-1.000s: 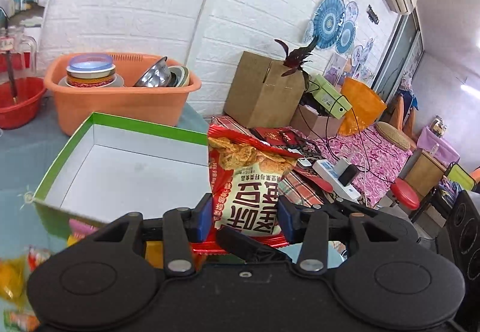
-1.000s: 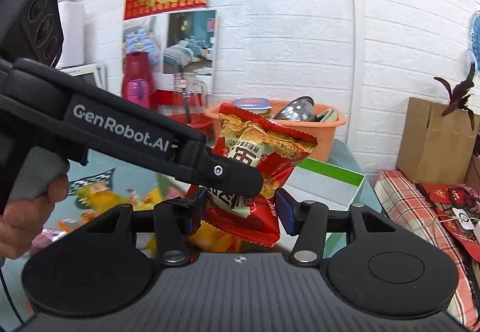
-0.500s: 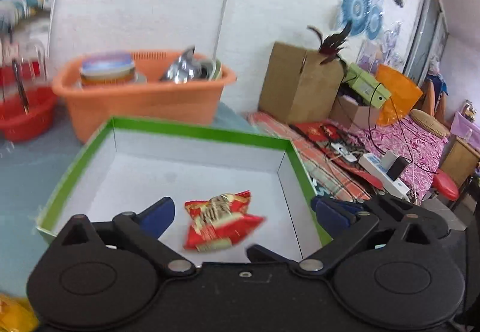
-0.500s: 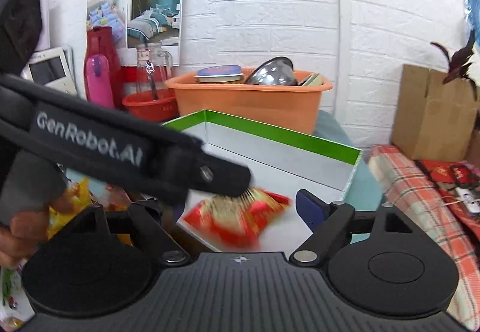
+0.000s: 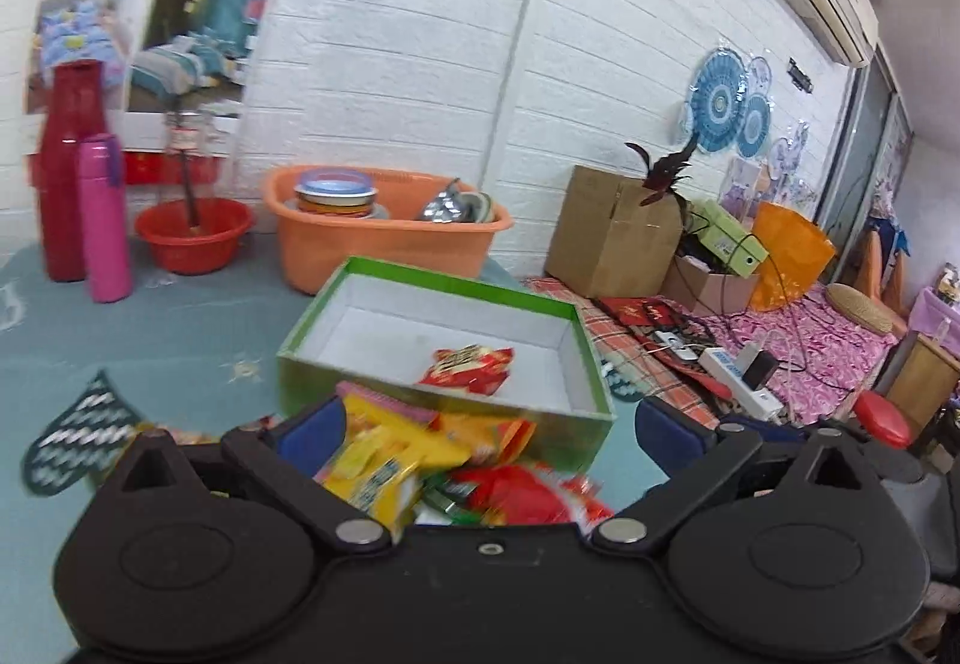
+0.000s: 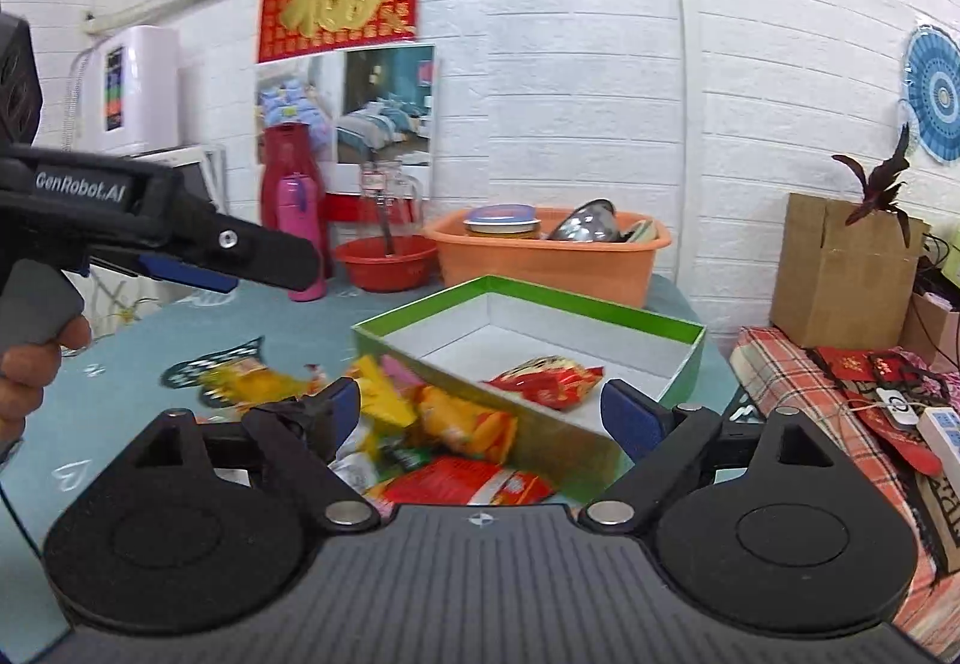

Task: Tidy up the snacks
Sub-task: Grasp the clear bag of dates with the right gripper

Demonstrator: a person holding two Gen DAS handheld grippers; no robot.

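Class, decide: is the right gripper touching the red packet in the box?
Apart. The right wrist view shows the right gripper open, short of the red packet lying inside the box.

My pads (image 5: 315,439) are blue; the box (image 5: 456,284) rim green, inside white; the snack packet (image 5: 468,367) red.

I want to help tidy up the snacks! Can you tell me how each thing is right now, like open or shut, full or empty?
Green box: open, no lid on, nearly empty.
Red snack bag: lying flat inside the green box.
Snack pile: loose on the table in front of the box.
Left tongs: open wide, holding nothing.
Right tongs: open wide, holding nothing.
Orange tub: upright, dishes inside.
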